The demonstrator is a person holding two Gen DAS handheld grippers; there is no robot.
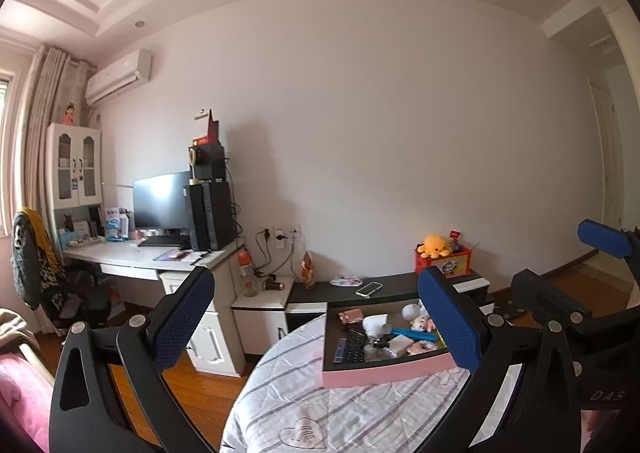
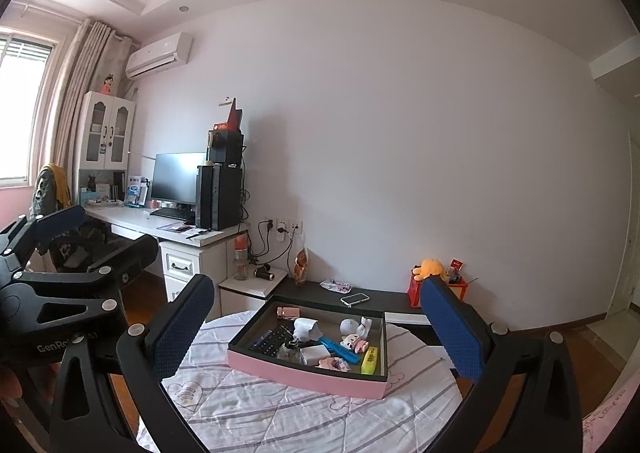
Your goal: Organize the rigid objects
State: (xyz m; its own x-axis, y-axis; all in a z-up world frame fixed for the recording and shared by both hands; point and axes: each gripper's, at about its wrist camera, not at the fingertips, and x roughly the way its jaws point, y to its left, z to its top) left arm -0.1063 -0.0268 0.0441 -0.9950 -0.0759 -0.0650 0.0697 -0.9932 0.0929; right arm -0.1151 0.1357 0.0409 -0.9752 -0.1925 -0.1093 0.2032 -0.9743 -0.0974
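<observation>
The pink tray (image 2: pixel 304 373) of small objects lies ahead of and below both grippers. The right gripper (image 2: pixel 320 329) faces it squarely; the left gripper (image 1: pixel 320 317) sits left of it. Both have fingers wide apart, empty.

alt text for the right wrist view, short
Open right tongs hover empty over a pink-sided tray of small items on a round table with a striped cloth. The left tongs show at left, a desk behind.

The left gripper (image 2: pixel 96 231) body reads "GenRo…"; the right gripper (image 1: pixel 560 265) shows "DAS".
</observation>
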